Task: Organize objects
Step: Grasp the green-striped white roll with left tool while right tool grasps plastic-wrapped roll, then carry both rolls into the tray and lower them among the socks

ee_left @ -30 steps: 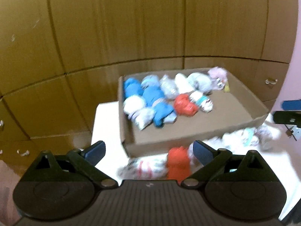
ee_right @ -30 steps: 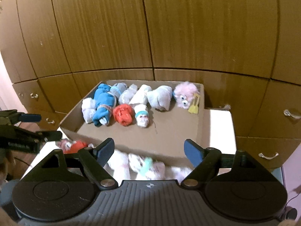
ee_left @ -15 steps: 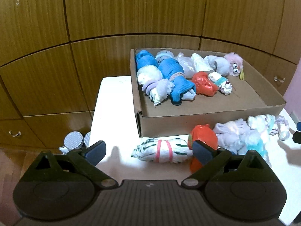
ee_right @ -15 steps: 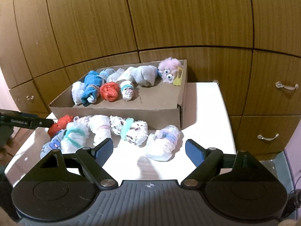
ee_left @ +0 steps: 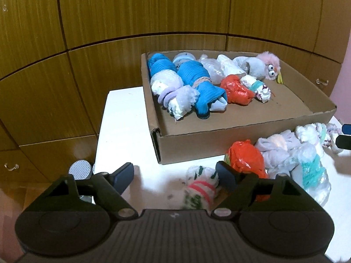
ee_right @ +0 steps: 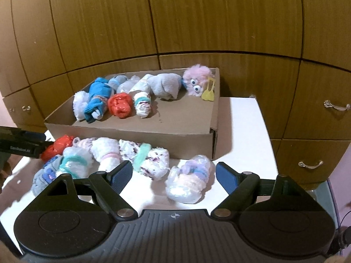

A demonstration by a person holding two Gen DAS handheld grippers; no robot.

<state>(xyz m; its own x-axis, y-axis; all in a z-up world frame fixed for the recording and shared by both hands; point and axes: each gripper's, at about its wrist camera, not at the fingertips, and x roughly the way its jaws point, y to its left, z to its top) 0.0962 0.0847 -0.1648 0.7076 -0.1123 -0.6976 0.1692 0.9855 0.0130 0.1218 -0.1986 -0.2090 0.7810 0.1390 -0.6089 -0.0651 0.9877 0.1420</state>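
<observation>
A white bundle with green marks and a pink band (ee_left: 200, 189) lies on the white table (ee_left: 122, 127), between the fingers of the left gripper (ee_left: 175, 176). Its jaws are closing, the right pad just beside the bundle and the left pad well apart from it, so nothing is gripped. At two o'clock from that bundle sits an orange bundle (ee_left: 246, 159), with pale wrapped ones beyond. At twelve o'clock stands the cardboard box (ee_left: 241, 135), holding blue, orange and pale bundles and a pink fluffy toy (ee_left: 269, 65).

The right gripper (ee_right: 174, 175) stands wide open over a clear-wrapped pastel bundle (ee_right: 189, 180), touching nothing. At ten o'clock lies a white bundle with a teal band (ee_right: 144, 159).
</observation>
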